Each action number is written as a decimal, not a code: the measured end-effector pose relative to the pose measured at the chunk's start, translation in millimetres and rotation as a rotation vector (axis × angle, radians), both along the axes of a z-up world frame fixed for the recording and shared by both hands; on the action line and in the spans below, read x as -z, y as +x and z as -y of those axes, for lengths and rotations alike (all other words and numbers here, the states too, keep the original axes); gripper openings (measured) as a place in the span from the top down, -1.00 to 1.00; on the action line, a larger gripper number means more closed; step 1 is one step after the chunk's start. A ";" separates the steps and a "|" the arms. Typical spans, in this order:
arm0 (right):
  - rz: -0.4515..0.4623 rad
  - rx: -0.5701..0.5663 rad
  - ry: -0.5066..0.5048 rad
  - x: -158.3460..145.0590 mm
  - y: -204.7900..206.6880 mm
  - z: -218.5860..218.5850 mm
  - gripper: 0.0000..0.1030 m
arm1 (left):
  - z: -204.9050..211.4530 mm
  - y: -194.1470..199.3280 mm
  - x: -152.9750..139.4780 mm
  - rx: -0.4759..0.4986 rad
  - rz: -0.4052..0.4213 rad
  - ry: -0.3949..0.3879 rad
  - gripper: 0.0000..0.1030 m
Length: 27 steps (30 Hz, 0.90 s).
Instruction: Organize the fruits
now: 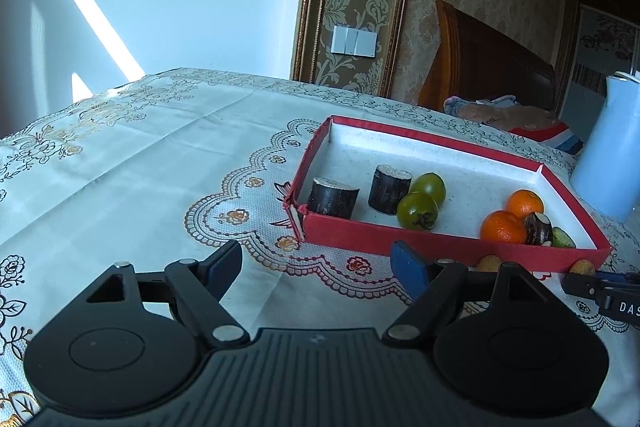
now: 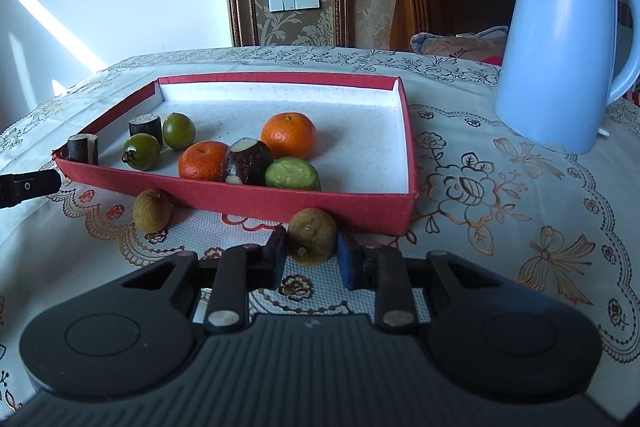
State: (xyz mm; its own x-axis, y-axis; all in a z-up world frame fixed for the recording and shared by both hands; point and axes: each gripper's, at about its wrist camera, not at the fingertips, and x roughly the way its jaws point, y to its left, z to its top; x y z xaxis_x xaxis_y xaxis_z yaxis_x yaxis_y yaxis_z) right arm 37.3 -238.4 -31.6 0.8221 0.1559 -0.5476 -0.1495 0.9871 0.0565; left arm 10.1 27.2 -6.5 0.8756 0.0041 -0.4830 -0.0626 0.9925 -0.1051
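Bedroom table: my right gripper (image 2: 310, 259) pinches a small, firm longan (image 2: 312, 235) by the tray's (image 2: 280, 201) front edge; left gripper (image 1: 320, 267) gapes empty.

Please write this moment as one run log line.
left gripper: open, empty | right gripper: shut on brown fruit | second brown fruit: outside red box
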 end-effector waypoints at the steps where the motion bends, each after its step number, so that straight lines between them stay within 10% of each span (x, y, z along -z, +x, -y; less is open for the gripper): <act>1: 0.000 0.000 0.000 0.0 -0.1 0.0 0.51 | 4.6 0.4 -0.4 0.008 -0.001 0.008 -0.58; 13: -0.001 0.000 0.018 0.6 0.1 3.4 0.51 | 83.6 7.9 -1.1 0.165 -0.027 0.091 -0.58; 27: 0.000 0.000 0.018 0.4 0.1 3.6 0.51 | 102.0 43.2 12.4 0.113 -0.144 0.111 -0.57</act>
